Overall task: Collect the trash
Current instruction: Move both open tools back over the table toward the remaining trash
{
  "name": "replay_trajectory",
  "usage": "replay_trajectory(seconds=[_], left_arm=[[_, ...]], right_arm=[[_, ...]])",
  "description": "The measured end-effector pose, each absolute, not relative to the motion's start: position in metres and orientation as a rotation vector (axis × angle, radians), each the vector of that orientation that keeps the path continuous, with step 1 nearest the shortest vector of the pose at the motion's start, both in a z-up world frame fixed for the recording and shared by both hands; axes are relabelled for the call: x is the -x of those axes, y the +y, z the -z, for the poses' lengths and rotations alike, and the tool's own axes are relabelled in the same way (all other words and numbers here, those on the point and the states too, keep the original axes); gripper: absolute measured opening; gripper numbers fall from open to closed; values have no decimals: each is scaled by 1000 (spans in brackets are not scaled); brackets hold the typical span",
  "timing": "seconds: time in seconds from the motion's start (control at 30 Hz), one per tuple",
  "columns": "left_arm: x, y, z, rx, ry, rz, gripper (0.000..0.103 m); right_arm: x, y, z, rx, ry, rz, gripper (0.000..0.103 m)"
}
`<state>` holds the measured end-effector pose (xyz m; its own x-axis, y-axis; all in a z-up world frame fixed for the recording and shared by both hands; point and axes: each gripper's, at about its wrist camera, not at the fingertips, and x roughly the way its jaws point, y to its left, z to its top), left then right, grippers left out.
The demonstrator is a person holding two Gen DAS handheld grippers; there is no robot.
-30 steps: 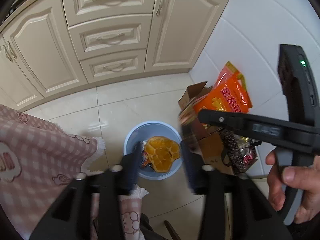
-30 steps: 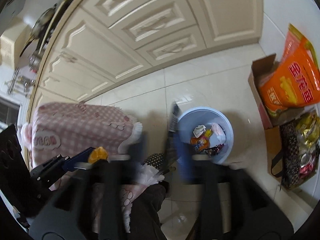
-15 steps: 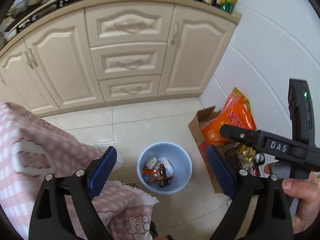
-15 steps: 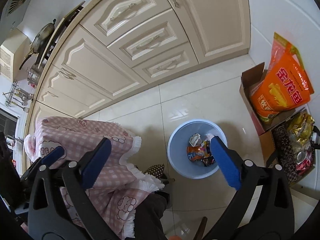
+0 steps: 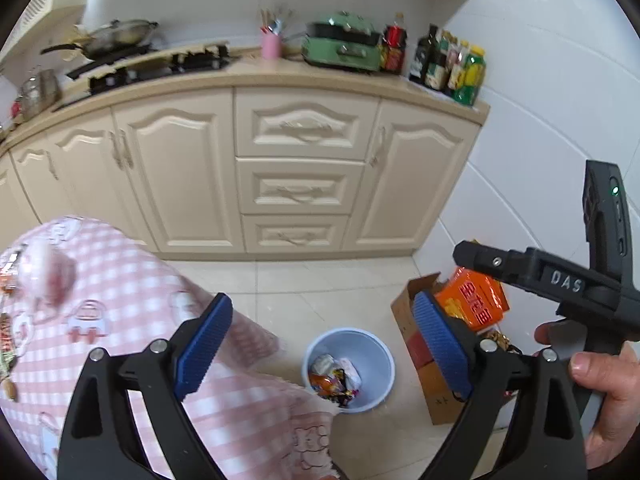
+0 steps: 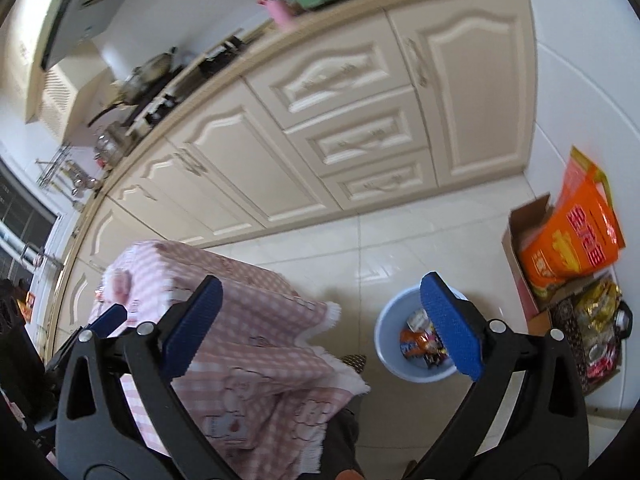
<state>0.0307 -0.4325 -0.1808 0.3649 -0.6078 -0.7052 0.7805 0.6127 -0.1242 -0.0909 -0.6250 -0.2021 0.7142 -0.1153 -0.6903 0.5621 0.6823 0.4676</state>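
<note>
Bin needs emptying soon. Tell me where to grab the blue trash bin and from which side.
Grip the blue trash bin by its thin upper rim, one finger inside and one outside, coming straight down from above. It stands upright with an open mouth, and the rim's far edge looks free of the wrappers piled within.

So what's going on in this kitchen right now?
A person holds a two-finger gripper in each hand, collecting trash. The left gripper and the right gripper are both open and empty, raised above the floor. The blue bin already holds wrappers, beside the table with the pink checked cloth.
</note>
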Motion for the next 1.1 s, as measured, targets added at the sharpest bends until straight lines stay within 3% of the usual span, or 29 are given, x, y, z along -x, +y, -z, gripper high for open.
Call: replay_trajectory(seconds=[0.6,1.1], left_arm=[[-64,-272,121,-140,632,676,90],[-112,-128,136,-82,624,432,90]], right_arm=[[8,-494,125,-536,641,170,97],[-71,-380,114,-418,701,-39,97]])
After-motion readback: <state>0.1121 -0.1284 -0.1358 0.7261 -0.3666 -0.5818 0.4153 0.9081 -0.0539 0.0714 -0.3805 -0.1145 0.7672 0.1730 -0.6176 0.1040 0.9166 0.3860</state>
